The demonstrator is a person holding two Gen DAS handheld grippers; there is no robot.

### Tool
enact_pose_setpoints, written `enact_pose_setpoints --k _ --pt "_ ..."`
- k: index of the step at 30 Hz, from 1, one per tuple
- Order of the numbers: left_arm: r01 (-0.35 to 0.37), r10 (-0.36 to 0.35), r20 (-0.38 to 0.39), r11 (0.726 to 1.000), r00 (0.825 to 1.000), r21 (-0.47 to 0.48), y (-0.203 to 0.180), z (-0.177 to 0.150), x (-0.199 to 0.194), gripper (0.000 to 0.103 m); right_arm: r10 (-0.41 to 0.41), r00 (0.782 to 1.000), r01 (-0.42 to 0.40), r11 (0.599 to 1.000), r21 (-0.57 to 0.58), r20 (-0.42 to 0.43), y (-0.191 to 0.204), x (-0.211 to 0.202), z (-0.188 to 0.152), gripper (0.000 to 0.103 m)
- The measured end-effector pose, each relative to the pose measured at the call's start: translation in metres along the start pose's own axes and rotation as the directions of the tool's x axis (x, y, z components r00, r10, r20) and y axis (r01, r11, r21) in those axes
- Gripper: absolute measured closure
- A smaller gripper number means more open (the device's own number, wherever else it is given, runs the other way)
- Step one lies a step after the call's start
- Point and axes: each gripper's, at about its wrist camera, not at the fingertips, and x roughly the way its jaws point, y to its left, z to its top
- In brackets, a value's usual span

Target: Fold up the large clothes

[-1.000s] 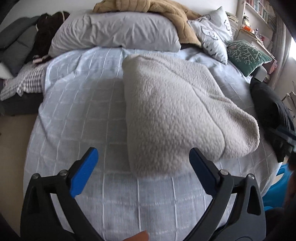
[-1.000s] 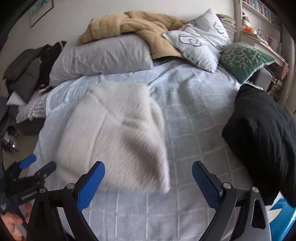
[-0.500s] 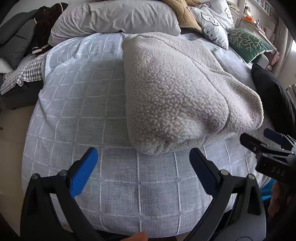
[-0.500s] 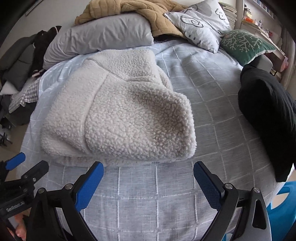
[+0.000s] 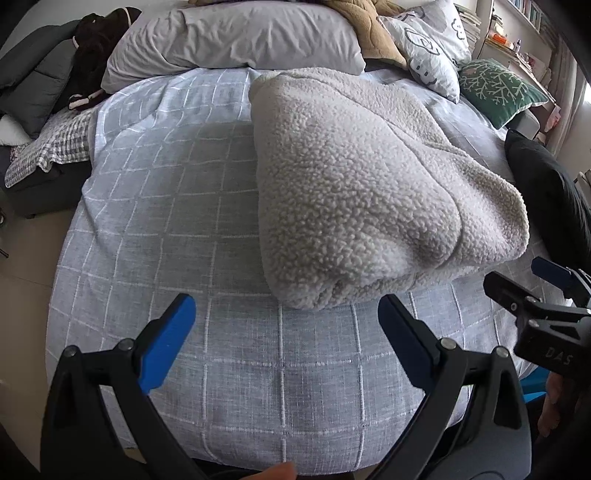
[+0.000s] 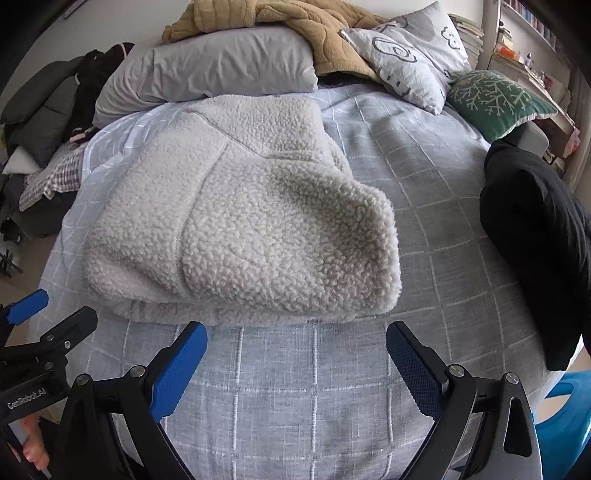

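We see a big fluffy cream fleece [image 5: 354,192] lying folded on the bed cover [image 5: 177,206], which is pale blue-grey with white squares. The fleece sits in the middle of the bed, a bit toward the foot end, with its thick folded edge facing us. It looks soft and bumpy, like a sheep.

Our left gripper [image 5: 286,325] hangs over the bed cover just in front of the fleece. Its blue fingers [image 5: 166,343] are spread wide apart and hold nothing. They do not touch the fleece.

Our right gripper [image 6: 295,354] is also just in front of the fleece, above the bed cover. Its blue fingers [image 6: 181,369] are spread wide too, and nothing is between them. From the left camera we can see it poking in at the right side.

At the head of the bed lies a grey pillow [image 6: 221,70] with a tan blanket [image 6: 295,22] piled on top of it. Next to them are a white pillow with swirls [image 6: 413,51] and a green cushion [image 6: 495,99] (it has white branches on it). A black garment [image 6: 539,236] lies at the right edge of the bed, well apart from the fleece.
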Motion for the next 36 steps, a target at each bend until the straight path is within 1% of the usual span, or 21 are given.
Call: enact_pose_setpoints --k 5,12,23,36 --pt "-0.008 0.008 0.005 1.000 1.000 -0.004 -0.0015 0.0003 -0.0009 0.004 0.011 1.000 -0.011 1.000 0.002 0.024 -0.0003 -0.0066 0.0002 0.004" --pt "-0.002 0.002 0.007 1.000 1.000 -0.015 -0.0006 0.0001 -0.0011 0.004 0.011 1.000 -0.011 1.000 0.000 0.005 0.0003 -0.0038 -0.0014 0.004" --pt "0.008 -0.007 0.019 1.000 1.000 -0.029 0.0063 0.0007 -0.0062 0.004 0.006 1.000 -0.007 0.999 0.036 0.019 -0.0007 -0.0052 0.0005 0.004" --pt "0.021 -0.021 0.012 1.000 1.000 -0.021 0.0031 0.0012 -0.0054 0.004 0.008 1.000 -0.008 1.000 0.025 0.017 0.0010 -0.0040 0.0016 0.004"
